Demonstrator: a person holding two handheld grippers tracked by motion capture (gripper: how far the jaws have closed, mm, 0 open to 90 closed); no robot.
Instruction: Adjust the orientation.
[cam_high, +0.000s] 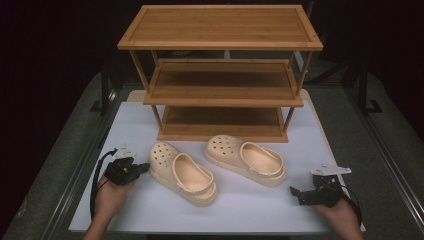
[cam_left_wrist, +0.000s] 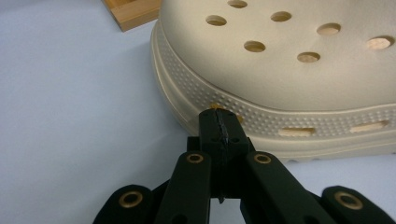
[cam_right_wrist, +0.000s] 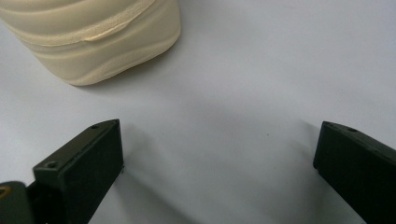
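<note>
White table (cam_high: 150, 210), dark room around. Left gripper (cam_high: 145, 168) clenched, jaws pressed together, tips at toe sole edge of left clog (cam_high: 182, 171), contact unclear. Right gripper (cam_high: 295, 192) released, jaws wide apart, near heel of right clog (cam_high: 245, 157). 2 clogs side by side before 3-tier wooden rack (cam_high: 220, 70).

Both clogs, the left one (cam_high: 182, 172) and the right one (cam_high: 246, 159), are pale cream, with round holes dotted across their toe caps and a band of fine raised dots along the sole rim. The three-tier rack (cam_high: 220, 70) is warm honey-brown bamboo. The table top (cam_high: 260, 210) is plain white. Both grippers, left (cam_high: 145, 167) and right (cam_high: 294, 191), are black, with brass-coloured rivets on the left.
</note>
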